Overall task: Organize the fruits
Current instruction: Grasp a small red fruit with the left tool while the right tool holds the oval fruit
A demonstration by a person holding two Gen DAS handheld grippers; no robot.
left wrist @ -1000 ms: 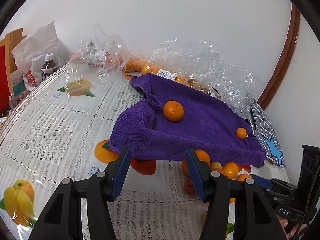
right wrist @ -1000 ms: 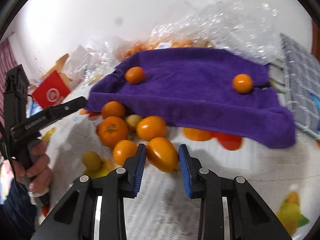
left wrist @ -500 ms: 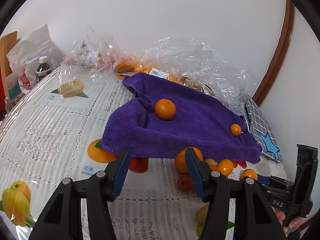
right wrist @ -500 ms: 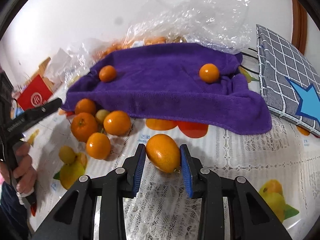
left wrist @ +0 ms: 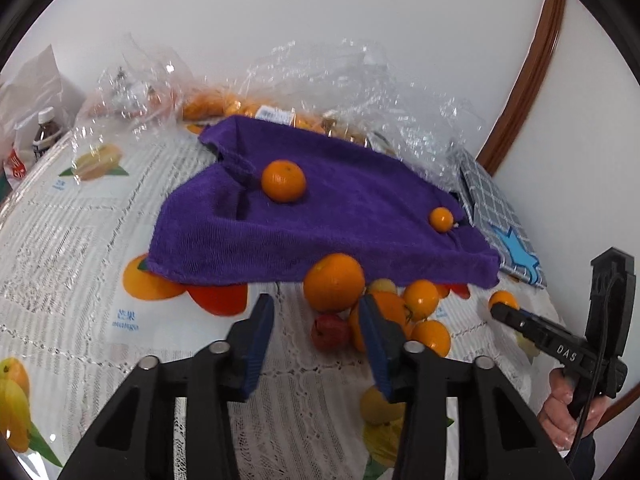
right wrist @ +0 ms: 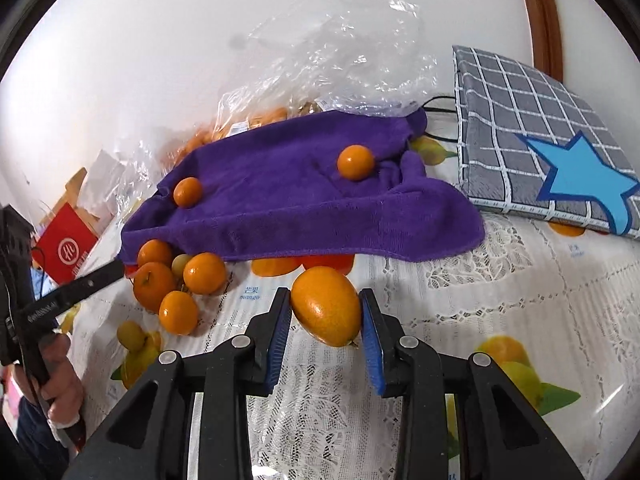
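Note:
My right gripper [right wrist: 325, 312] is shut on an oval orange fruit [right wrist: 326, 310] and holds it above the tablecloth, in front of the purple towel [right wrist: 280, 200]. The towel carries a tangerine [right wrist: 187, 191] at its left and a small orange [right wrist: 355, 162] at its right. A pile of several oranges [right wrist: 176, 280] lies at the towel's left front edge. My left gripper [left wrist: 316, 316] is open and empty, just in front of that pile [left wrist: 334, 282]. In the left wrist view the towel [left wrist: 320, 216] holds the tangerine [left wrist: 283, 181] and the small orange [left wrist: 441, 219].
Clear plastic bags [right wrist: 340, 52] with more fruit lie behind the towel. A grey checked pad with a blue star [right wrist: 540, 140] lies at the right. A red packet [right wrist: 66, 250] and a bottle [left wrist: 45, 134] stand at the left. The tablecloth [right wrist: 520, 300] is lace with printed fruit.
My right gripper has carried the oval fruit right, away from the pile and along the towel's front edge. My left gripper has shifted so the pile sits closer between its fingers.

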